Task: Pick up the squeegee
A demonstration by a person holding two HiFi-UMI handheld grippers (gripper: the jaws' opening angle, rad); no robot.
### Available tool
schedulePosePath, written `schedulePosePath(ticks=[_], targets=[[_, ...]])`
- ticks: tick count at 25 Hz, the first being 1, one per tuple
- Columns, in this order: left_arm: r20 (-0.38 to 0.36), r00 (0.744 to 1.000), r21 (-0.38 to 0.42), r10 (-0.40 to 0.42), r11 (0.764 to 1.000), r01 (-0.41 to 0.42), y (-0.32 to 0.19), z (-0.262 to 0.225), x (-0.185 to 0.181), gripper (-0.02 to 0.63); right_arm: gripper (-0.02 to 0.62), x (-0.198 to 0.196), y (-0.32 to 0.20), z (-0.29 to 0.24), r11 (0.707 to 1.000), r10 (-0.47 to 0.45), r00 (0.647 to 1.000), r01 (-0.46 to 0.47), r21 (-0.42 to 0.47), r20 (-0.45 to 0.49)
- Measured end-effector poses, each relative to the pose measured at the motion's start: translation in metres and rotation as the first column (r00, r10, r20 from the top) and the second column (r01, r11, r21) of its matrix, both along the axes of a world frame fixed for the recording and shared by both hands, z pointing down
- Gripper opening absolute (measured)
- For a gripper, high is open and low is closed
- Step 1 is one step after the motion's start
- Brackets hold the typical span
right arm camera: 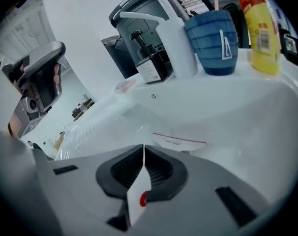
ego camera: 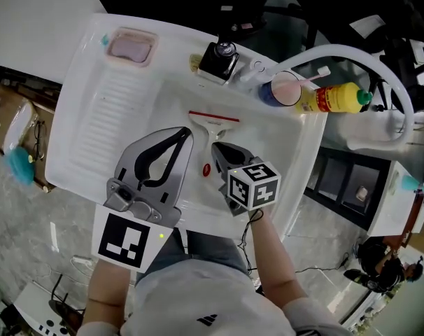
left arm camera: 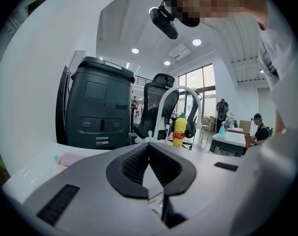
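Observation:
A white squeegee (ego camera: 212,126) with a red blade strip is in the white sink basin (ego camera: 282,145), its blade toward the taps. Its white handle, which has a red spot, runs back between the jaws of my right gripper (ego camera: 215,147). In the right gripper view that gripper (right arm camera: 143,149) is shut on the handle, with the blade (right arm camera: 179,141) just ahead and low over the basin floor. My left gripper (ego camera: 181,136) hovers beside it on the left. Its jaws are shut and empty, and in the left gripper view (left arm camera: 149,145) it points almost level across the sink.
A pink soap dish (ego camera: 131,47) sits at the far left corner above the ribbed draining board (ego camera: 103,117). Behind the basin stand a black pump bottle (ego camera: 219,61), a blue cup (ego camera: 283,89), a yellow bottle (ego camera: 336,98) and a curved white spout (ego camera: 369,63).

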State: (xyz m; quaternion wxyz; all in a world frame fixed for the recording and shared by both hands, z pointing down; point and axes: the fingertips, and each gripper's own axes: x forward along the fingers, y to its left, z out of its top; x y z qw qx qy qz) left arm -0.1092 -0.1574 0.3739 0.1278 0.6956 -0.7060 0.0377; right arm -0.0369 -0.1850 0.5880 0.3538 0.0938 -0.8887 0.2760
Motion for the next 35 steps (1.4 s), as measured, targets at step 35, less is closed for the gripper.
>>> schedulePosePath(ticks=[35], targets=[[-0.033, 0.999, -0.052, -0.019, 0.999, 0.017, 0.008, 0.031, -0.001, 0.012, 0.115, 0.003, 0.008, 0.081, 0.978, 0.011, 0.993, -0.035, -0.207, -0.116]])
